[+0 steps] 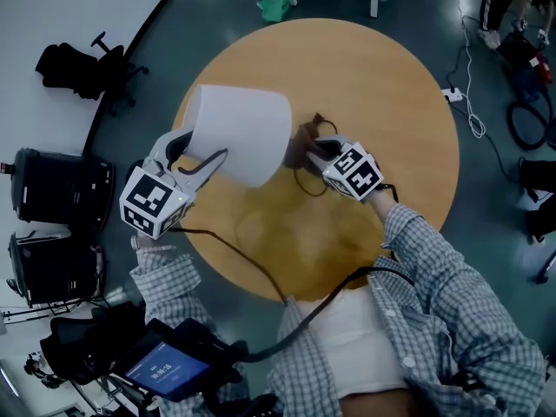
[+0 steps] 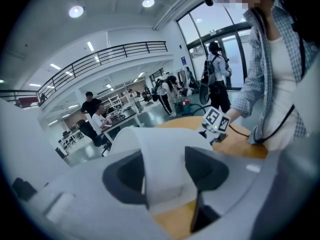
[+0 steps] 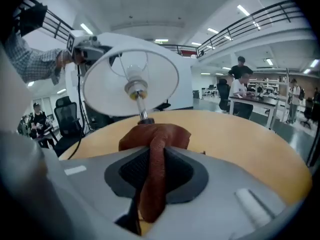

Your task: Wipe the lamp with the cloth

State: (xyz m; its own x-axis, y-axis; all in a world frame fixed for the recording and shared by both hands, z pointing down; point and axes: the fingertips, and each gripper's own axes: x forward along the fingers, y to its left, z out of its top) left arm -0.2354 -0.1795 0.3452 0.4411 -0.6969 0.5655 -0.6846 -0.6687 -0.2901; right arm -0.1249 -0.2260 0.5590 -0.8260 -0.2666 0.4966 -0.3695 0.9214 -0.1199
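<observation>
The lamp's white shade (image 1: 239, 133) is tipped over the round wooden table (image 1: 382, 102). My left gripper (image 1: 205, 158) is shut on the shade's rim; in the left gripper view the shade wall (image 2: 167, 184) runs between the jaws of the left gripper (image 2: 165, 171). My right gripper (image 1: 314, 148) is shut on the brown cloth (image 1: 303, 139) just right of the shade. In the right gripper view the cloth (image 3: 155, 164) is pinched in the right gripper (image 3: 156, 171) and bunches against the lamp's metal stem (image 3: 142, 108), under the shade's open underside (image 3: 107, 86). The lamp's base is hidden.
A black cord (image 1: 309, 186) loops on the table beside the cloth. Black office chairs (image 1: 82, 66) and black cases (image 1: 56, 189) stand on the floor at left. Cables (image 1: 473, 102) trail on the floor at right. A screen device (image 1: 165, 372) hangs near the person's waist.
</observation>
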